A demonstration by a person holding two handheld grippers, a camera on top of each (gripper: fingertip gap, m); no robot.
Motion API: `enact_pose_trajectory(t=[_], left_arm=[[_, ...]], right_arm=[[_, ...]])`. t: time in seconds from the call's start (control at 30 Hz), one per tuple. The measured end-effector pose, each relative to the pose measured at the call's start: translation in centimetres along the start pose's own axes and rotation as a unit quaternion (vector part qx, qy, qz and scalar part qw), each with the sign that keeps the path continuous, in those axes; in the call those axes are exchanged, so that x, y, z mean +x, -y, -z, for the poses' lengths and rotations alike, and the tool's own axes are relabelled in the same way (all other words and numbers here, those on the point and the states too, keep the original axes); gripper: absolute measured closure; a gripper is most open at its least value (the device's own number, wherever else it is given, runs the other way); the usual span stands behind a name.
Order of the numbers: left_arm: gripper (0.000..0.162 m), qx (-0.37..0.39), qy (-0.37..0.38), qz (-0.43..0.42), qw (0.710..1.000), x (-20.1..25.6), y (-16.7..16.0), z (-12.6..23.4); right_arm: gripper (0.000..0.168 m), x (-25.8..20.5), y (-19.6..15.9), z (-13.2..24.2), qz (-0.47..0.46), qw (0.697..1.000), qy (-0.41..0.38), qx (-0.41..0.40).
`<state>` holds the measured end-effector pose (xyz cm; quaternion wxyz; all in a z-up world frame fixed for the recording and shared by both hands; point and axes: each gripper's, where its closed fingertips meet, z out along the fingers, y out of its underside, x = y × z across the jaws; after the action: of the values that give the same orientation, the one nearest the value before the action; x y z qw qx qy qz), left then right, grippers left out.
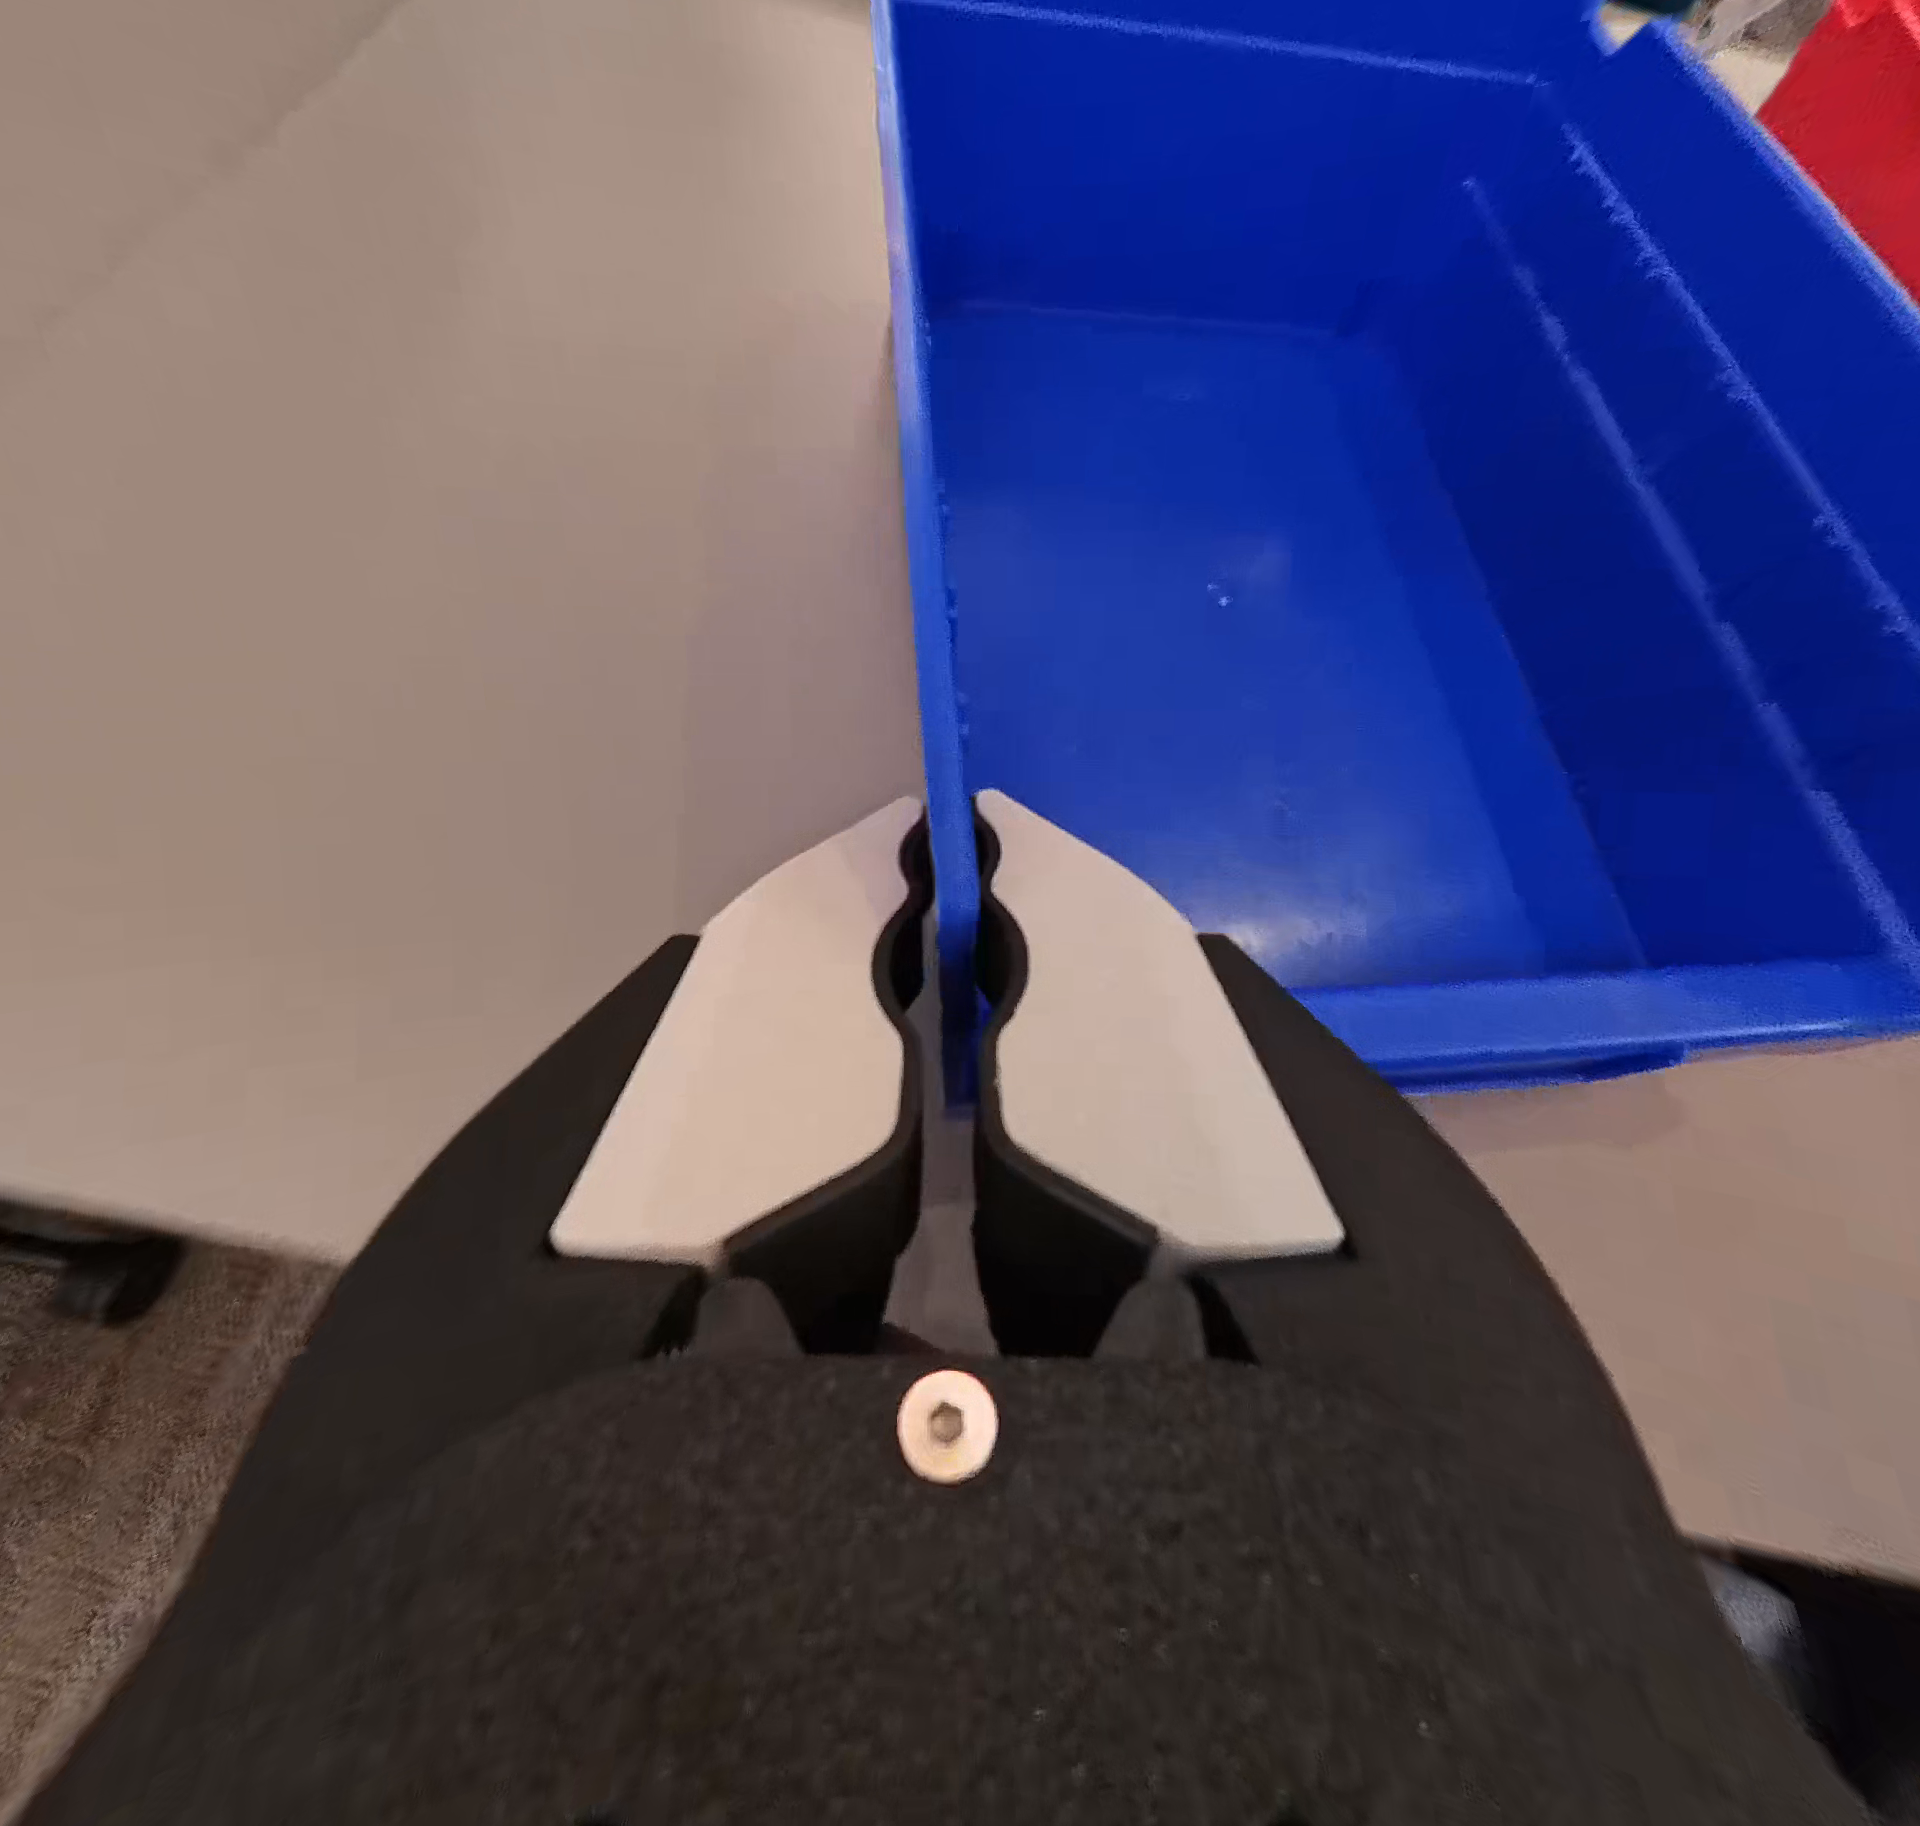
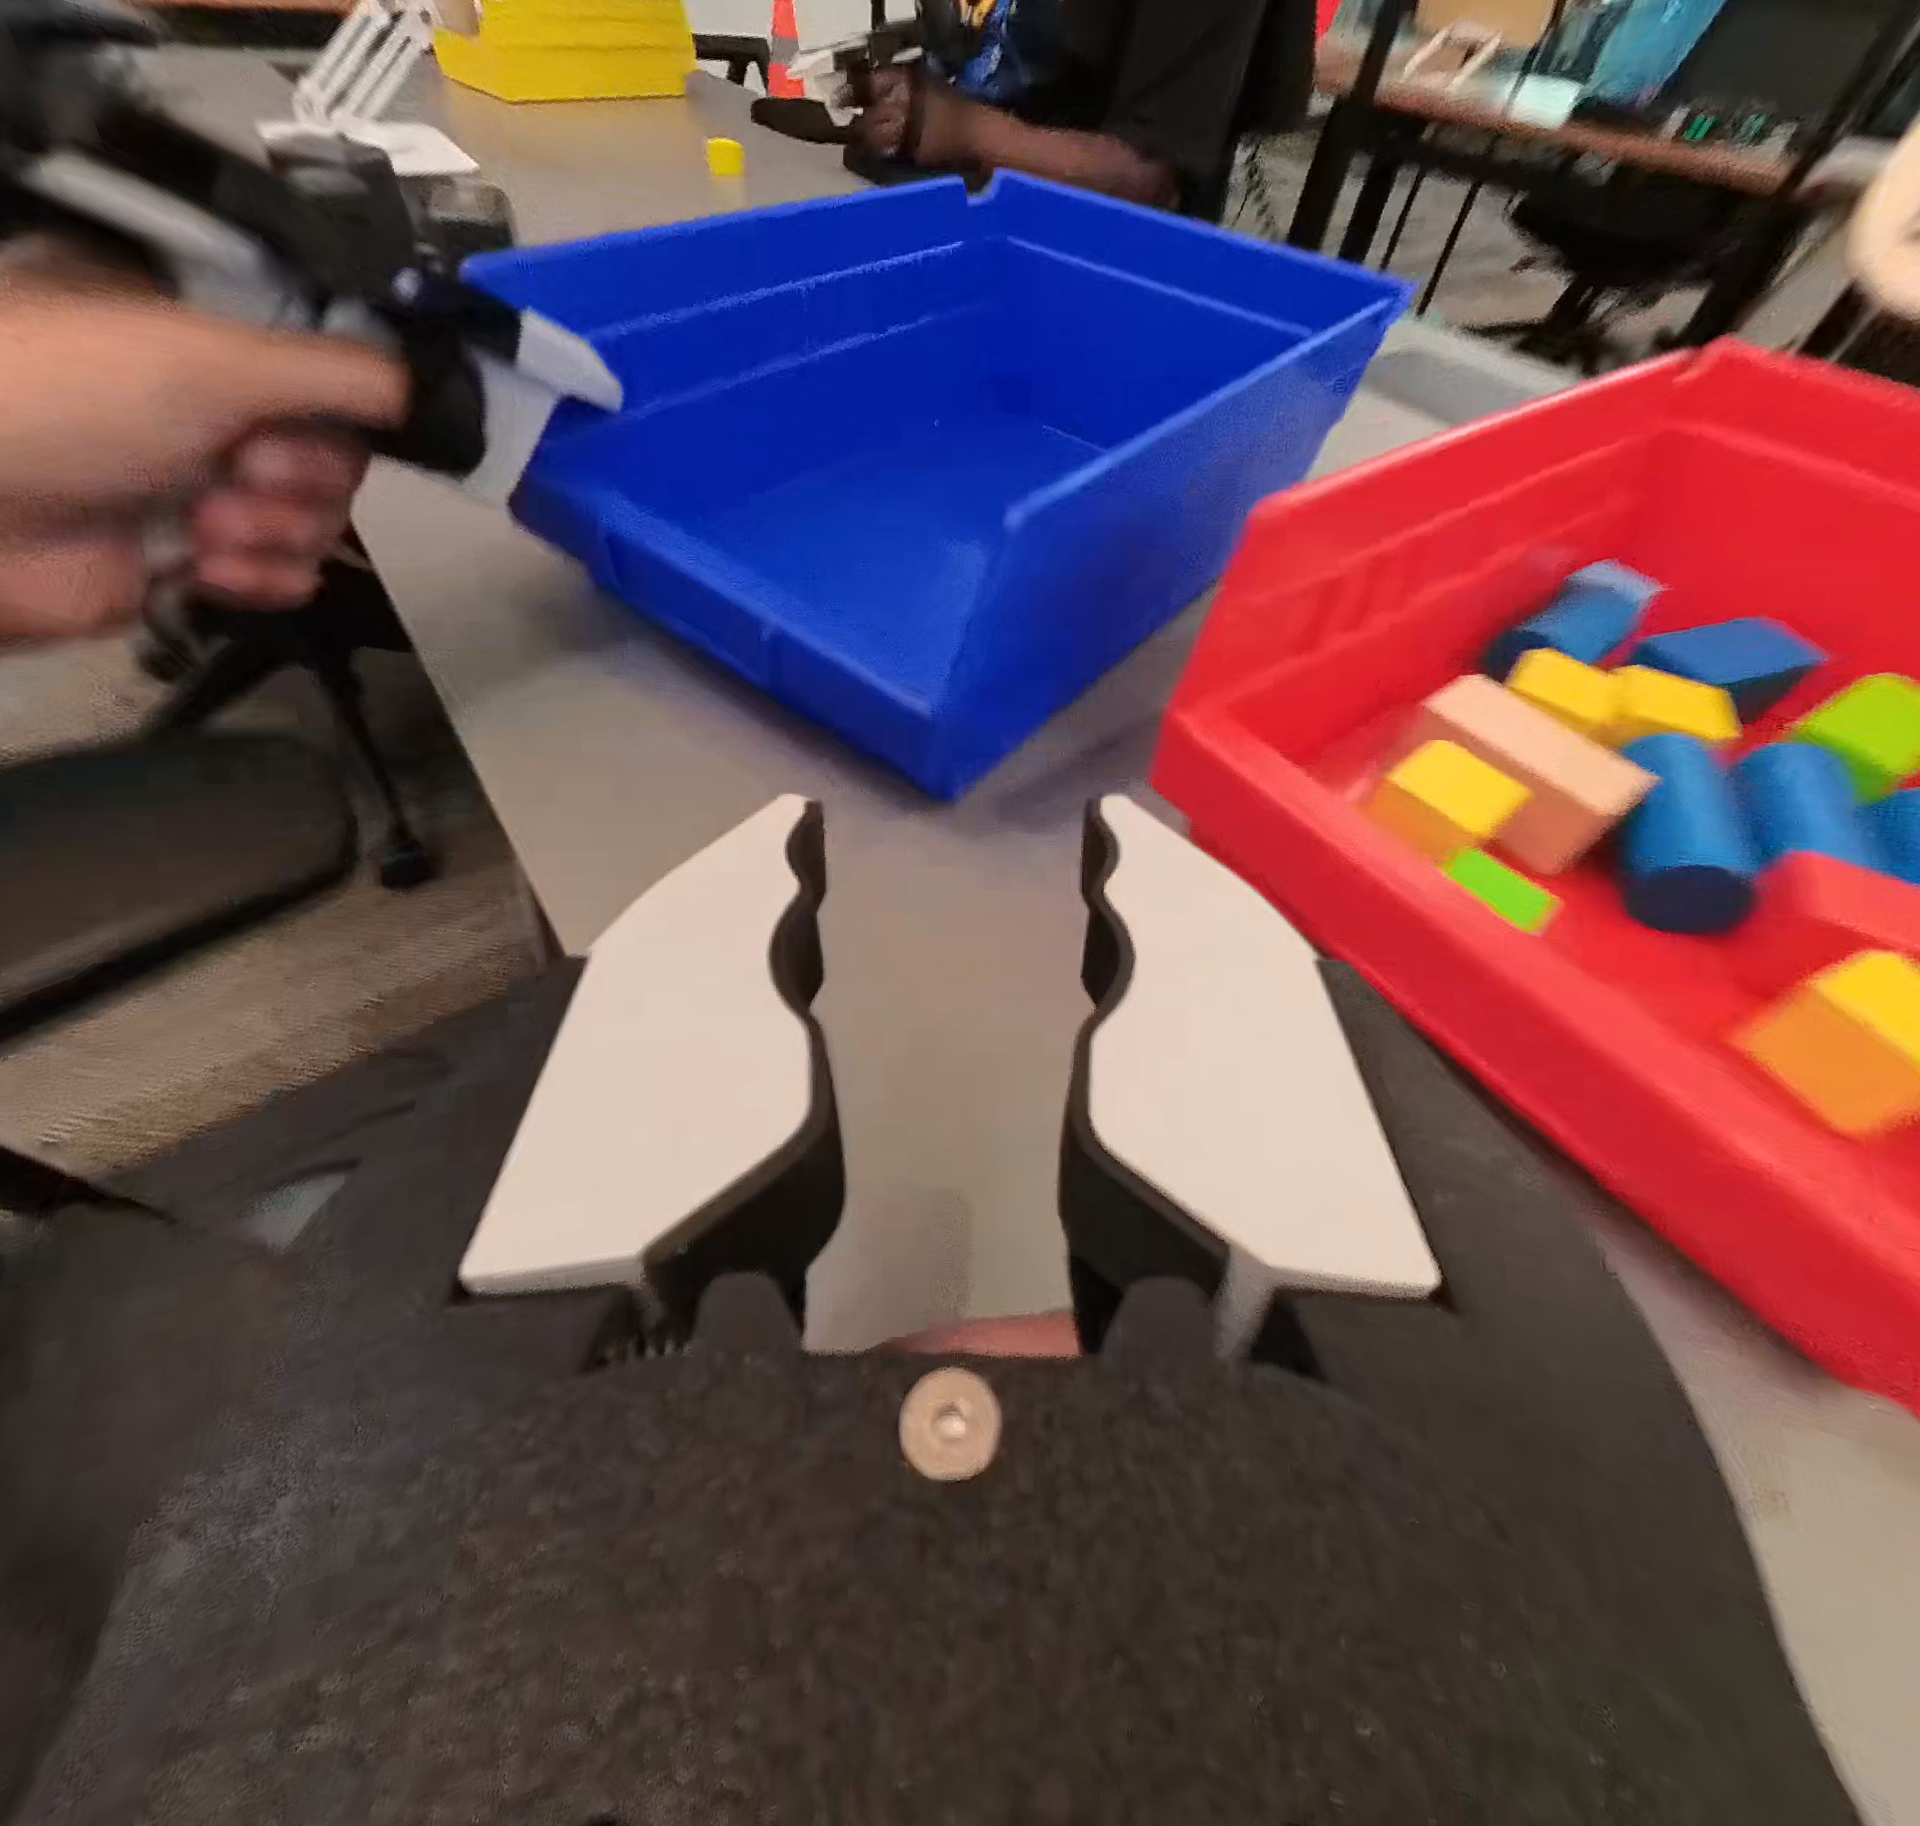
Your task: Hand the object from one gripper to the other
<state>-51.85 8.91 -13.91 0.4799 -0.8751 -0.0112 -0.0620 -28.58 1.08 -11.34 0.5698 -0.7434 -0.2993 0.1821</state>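
Note:
An empty blue bin (image 1: 1351, 633) stands on the pale table. My left gripper (image 1: 951, 841) is shut on the bin's left side wall, with one pad on each face of the wall. The right wrist view shows the same: the left gripper (image 2: 540, 405) clamps the bin's (image 2: 935, 488) left corner wall, held by a person's hand. My right gripper (image 2: 951, 820) is open and holds nothing, just short of the bin's near corner, above the table.
A red bin (image 2: 1351, 841) with several coloured wooden blocks (image 2: 1621, 768) stands to the right of the blue one; it also shows in the left wrist view (image 1: 1860, 114). A yellow bin (image 2: 566, 46), an orange cone (image 2: 784, 36) and a seated person (image 2: 1091, 41) are behind. The table edge (image 2: 447, 654) drops to carpet at left.

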Motion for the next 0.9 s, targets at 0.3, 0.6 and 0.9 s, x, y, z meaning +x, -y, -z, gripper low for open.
enact_pose_trajectory(t=[0.3,0.6,0.9], left_arm=[[0.157,0.046,0.009,0.001,0.999,0.8,-2.2,7.0],[0.159,0.264,0.071,-0.159,0.949,7.1,12.5,21.8],[0.157,0.369,-0.061,-0.253,0.892,26.1,21.3,26.9]], right_arm=[[0.163,-0.8,0.0,-6.3,-0.135,0.972,-0.146,-0.126],[0.162,-0.4,15.5,4.3,-0.068,0.972,-0.187,0.122],[0.164,10.4,24.7,22.7,-0.083,0.911,-0.312,0.257]])
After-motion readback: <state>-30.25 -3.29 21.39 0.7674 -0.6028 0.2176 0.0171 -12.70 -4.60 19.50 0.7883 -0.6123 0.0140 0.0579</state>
